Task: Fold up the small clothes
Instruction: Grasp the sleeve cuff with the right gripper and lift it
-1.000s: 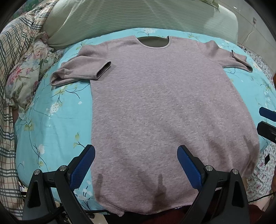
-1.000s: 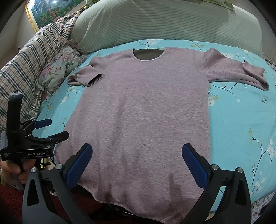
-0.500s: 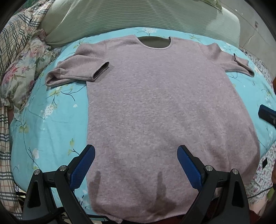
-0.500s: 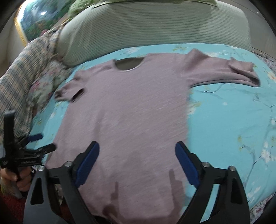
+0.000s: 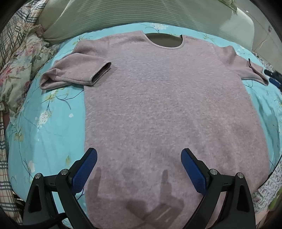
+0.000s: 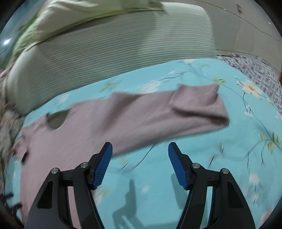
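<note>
A mauve knit sweater [image 5: 158, 109] lies flat, front up, on a turquoise floral sheet [image 5: 49, 126], neckline toward the pillow. Its left sleeve [image 5: 75, 70] is doubled back toward the body. My left gripper [image 5: 139, 156] hovers open over the lower hem, nothing between its blue pads. In the right wrist view, the sweater's right sleeve [image 6: 197, 105] stretches out ahead, its cuff end folded over. My right gripper [image 6: 140, 151] hangs above the sheet just short of that sleeve; its jaws are closing with nothing between them. The right gripper's tips [image 5: 272, 77] peek in beyond the sleeve.
A long green striped pillow [image 5: 134, 14] runs along the head of the bed [image 6: 123, 51]. A plaid blanket [image 5: 10, 30] and floral bedding [image 5: 15, 70] pile up at the left. A purple floral cloth [image 6: 253, 70] lies at the bed's right edge.
My right gripper swung from the sweater's hem to the right sleeve, rolling as it went, and its jaws narrowed. My left gripper drifted slightly along the hem and stayed open.
</note>
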